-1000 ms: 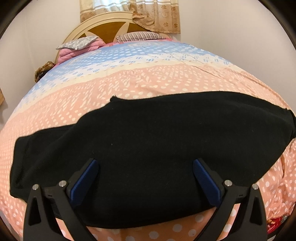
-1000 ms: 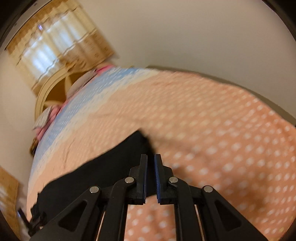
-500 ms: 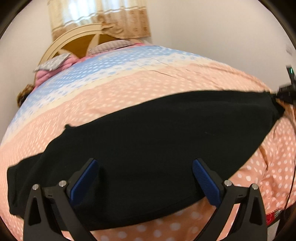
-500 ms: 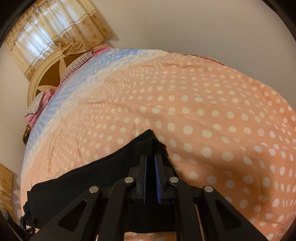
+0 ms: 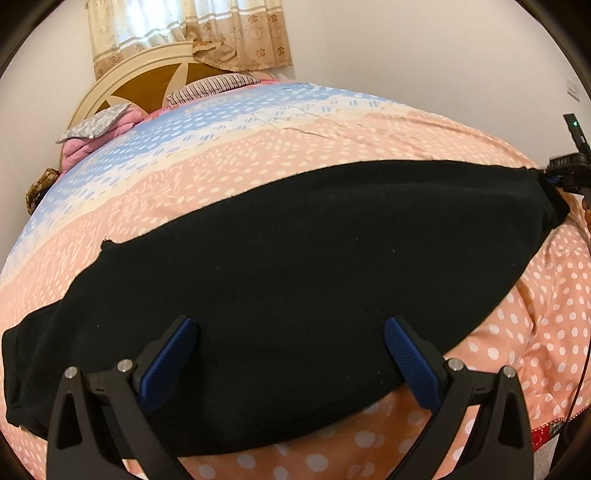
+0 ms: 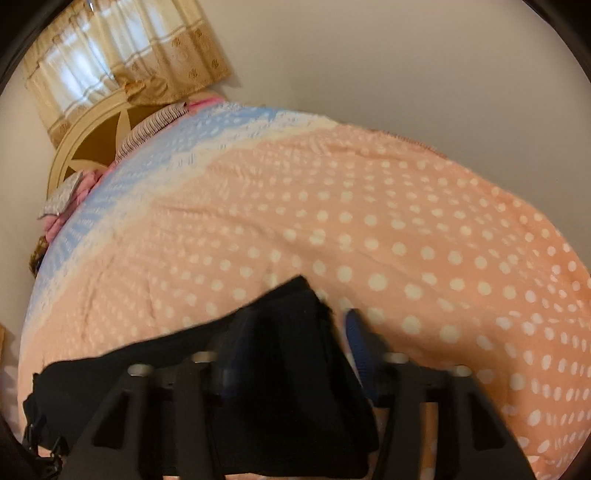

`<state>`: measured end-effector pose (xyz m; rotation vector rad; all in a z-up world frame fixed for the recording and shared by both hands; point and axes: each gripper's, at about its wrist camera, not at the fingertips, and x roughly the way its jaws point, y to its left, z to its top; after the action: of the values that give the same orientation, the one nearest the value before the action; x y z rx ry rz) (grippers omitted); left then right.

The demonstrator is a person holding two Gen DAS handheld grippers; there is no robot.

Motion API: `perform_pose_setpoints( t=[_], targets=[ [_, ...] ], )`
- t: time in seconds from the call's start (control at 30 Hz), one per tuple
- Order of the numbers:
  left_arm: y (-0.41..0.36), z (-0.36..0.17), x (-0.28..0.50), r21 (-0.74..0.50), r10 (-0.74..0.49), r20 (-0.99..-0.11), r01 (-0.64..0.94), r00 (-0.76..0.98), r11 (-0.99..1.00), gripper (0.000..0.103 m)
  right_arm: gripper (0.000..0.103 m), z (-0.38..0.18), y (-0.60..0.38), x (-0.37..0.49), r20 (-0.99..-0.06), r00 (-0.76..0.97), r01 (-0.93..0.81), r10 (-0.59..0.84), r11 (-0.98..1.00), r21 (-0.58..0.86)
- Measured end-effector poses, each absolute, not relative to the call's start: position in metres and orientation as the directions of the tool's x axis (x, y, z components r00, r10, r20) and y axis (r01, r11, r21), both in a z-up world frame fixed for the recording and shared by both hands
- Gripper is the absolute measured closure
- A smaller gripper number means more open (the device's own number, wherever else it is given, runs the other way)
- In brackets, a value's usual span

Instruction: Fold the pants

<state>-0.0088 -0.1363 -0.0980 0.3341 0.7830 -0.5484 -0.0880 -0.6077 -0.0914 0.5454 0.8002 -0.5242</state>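
Black pants point(image 5: 314, 258) lie folded lengthwise across the pink dotted bedspread point(image 5: 295, 166), running from the left edge to the far right. My left gripper point(image 5: 290, 332) hovers over the pants' near edge, its blue pads point(image 5: 168, 354) wide apart with nothing pinched. In the left wrist view my right gripper point(image 5: 565, 166) sits at the pants' far right end. In the right wrist view, which is blurred, my right gripper point(image 6: 291, 332) has its fingers point(image 6: 356, 343) spread. The pants' end point(image 6: 288, 387) lies loose between them.
A curved headboard point(image 5: 140, 85) with pillows point(image 5: 210, 86) and a curtain point(image 5: 192, 33) stands at the far end of the bed. Plain walls run along the far side. A red-trimmed bed edge point(image 5: 546, 430) drops off at the lower right.
My right gripper was shut on the pants' end and now its fingers stand apart, the cloth lying loose between them. The left gripper's view shifted sideways and rolled a little; its jaws stayed wide.
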Motion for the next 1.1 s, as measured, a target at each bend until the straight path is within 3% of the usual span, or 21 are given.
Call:
perform_pose_setpoints(
  t=[0.23,0.4,0.47,0.53,0.63,0.77,0.87,0.93,1.1],
  targets=[
    [-0.138,-0.099,-0.008,0.073,-0.338,-0.744,0.573,0.576,0.817,0.000,0.094,-0.066,-0.604,-0.084,-0.709,0.645,0.587,-0.285,0.779,0.221],
    [-0.138,-0.099,-0.009,0.072,-0.338,-0.745,0.573,0.575,0.817,0.000,0.091,-0.092,-0.621,-0.064,-0.776,0.583,0.577,-0.241,0.795,0.186],
    [-0.136,-0.099,-0.009,0.066,-0.343,-0.746,0.576,0.570,0.815,0.000,0.064,-0.087,-0.628,-0.074,-0.768,0.591,0.599,-0.246,0.772,0.214],
    [-0.135,-0.100,-0.007,0.061,-0.346,-0.746,0.576,0.569,0.815,0.000,0.055,-0.080,-0.638,-0.095,-0.758,0.597,0.650,-0.263,0.713,0.264],
    [-0.135,-0.100,-0.007,0.060,-0.351,-0.741,0.576,0.573,0.815,0.000,0.055,-0.062,-0.634,-0.142,-0.718,0.585,0.743,-0.377,0.605,0.287],
    [-0.135,-0.101,-0.008,0.058,-0.353,-0.734,0.572,0.580,0.818,0.000,0.055,-0.065,-0.588,-0.171,-0.667,0.722,0.609,-0.183,0.626,0.487],
    [-0.133,-0.099,-0.009,0.052,-0.356,-0.741,0.578,0.569,0.814,0.000,0.058,-0.077,-0.551,-0.168,-0.722,0.663,0.639,-0.196,0.651,0.410],
    [-0.128,-0.099,-0.009,0.047,-0.359,-0.744,0.579,0.564,0.814,0.000,0.069,-0.090,-0.544,-0.168,-0.736,0.645,0.670,-0.205,0.615,0.416],
    [-0.119,-0.101,-0.010,0.030,-0.359,-0.745,0.566,0.562,0.824,0.000,0.069,-0.111,-0.556,-0.158,-0.746,0.629,0.715,-0.218,0.540,0.445]
  ],
)
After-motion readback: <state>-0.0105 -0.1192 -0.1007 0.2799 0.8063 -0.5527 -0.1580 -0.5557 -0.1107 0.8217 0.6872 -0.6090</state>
